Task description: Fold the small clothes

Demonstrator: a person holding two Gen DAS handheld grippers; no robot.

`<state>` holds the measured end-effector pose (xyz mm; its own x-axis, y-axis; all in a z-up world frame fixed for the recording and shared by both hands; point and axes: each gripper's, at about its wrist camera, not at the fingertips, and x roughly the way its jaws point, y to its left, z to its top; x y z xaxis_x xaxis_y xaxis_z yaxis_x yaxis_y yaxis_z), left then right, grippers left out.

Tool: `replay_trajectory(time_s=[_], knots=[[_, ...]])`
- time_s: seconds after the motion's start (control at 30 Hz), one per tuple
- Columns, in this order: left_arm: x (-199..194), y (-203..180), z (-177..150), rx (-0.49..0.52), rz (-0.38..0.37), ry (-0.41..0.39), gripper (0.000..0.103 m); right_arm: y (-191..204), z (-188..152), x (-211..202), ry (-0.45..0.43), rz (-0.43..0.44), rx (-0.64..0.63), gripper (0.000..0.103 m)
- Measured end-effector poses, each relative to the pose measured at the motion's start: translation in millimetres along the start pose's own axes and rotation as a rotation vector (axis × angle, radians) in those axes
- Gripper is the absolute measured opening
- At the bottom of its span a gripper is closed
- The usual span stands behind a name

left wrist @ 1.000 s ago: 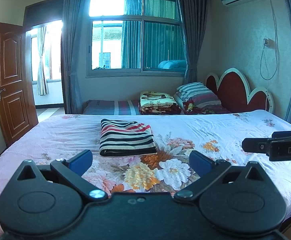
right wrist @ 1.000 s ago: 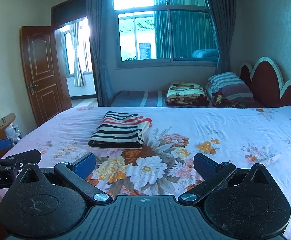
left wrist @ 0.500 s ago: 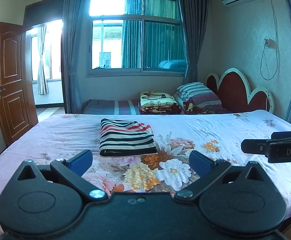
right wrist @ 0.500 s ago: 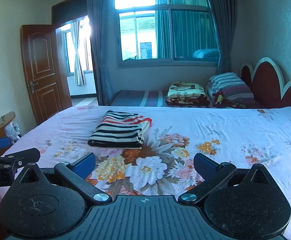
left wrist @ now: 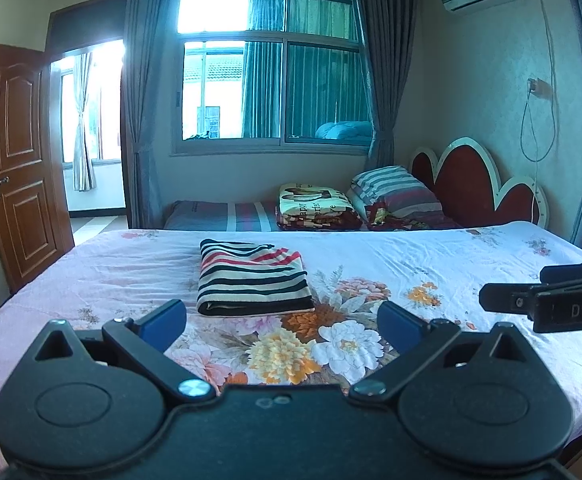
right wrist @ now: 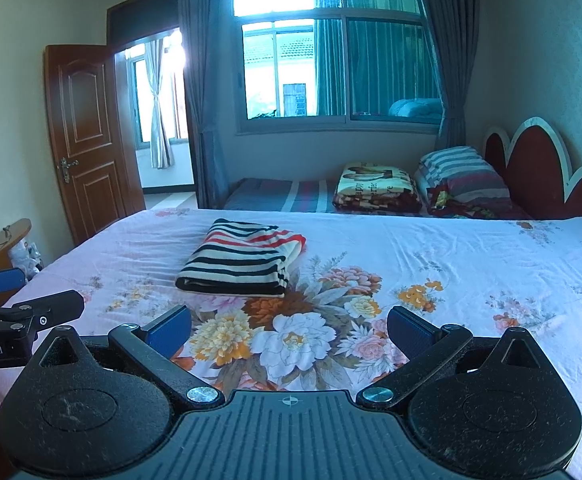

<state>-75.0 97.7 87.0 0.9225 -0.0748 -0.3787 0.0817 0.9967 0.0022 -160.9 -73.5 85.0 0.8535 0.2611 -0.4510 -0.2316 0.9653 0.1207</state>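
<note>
A striped garment (left wrist: 253, 278) in black, cream and red lies folded into a neat rectangle on the floral bed sheet (left wrist: 371, 264); it also shows in the right wrist view (right wrist: 241, 262). My left gripper (left wrist: 281, 322) is open and empty, held above the near part of the bed, well short of the garment. My right gripper (right wrist: 289, 330) is open and empty, also back from the garment. Each gripper shows at the edge of the other's view: the right gripper in the left wrist view (left wrist: 547, 300), the left gripper in the right wrist view (right wrist: 19, 316).
Beyond the bed lie a second mattress (left wrist: 227, 216), a folded blanket (left wrist: 317, 206), striped pillows (left wrist: 395, 192) and a red headboard (left wrist: 479, 184). An open wooden door (left wrist: 19, 160) stands left. A wooden side table (right wrist: 1, 240) sits by the bed's left edge.
Nothing has visibly changed apart from a slight drift of both cameras. The garment lies still and both grippers stay open.
</note>
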Motion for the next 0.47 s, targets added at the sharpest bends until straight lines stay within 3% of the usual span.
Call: replay_trajectory(time_s=[0.47], knots=[[3,12,4,-0.083,-0.004,0.013,0.103,7,3,8,0.0,0.027,-0.02,0.103]])
